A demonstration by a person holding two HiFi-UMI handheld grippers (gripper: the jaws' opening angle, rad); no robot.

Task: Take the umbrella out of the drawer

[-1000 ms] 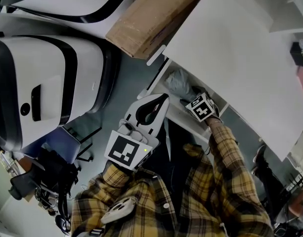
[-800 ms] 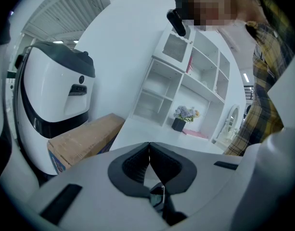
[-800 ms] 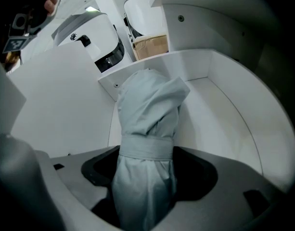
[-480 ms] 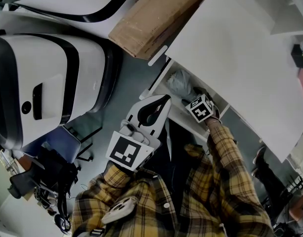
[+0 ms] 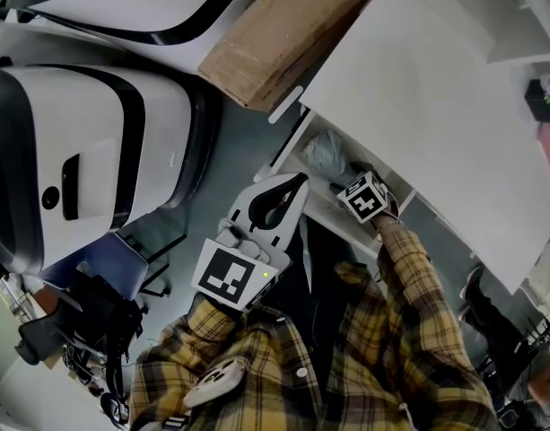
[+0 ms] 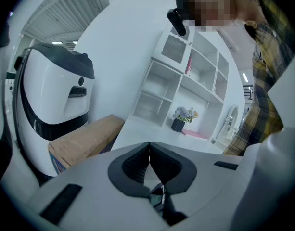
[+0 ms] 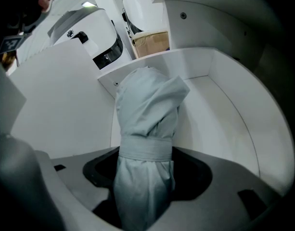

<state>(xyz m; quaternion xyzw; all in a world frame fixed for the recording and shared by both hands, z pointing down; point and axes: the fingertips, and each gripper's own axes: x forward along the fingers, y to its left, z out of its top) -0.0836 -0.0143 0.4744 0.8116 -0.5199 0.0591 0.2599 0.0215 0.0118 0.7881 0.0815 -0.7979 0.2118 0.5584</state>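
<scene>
A pale grey folded umbrella (image 7: 147, 124) with a strap round its middle lies in the open white drawer (image 7: 224, 114). My right gripper (image 7: 149, 170) points steeply down into the drawer. Its jaws are closing, with the umbrella between them and a gap still showing on each side. In the head view the umbrella (image 5: 327, 153) shows just beyond the right gripper (image 5: 353, 176), whose marker cube hides its jaws. My left gripper (image 5: 292, 185) hangs beside the drawer (image 5: 292, 146), shut with nothing in it; its pads (image 6: 137, 165) meet.
A large white and black machine (image 5: 86, 151) stands at the left. A brown cardboard box (image 5: 275, 34) leans against the white cabinet top (image 5: 436, 88) above the drawer. White shelves with a flower pot (image 6: 185, 114) show in the left gripper view.
</scene>
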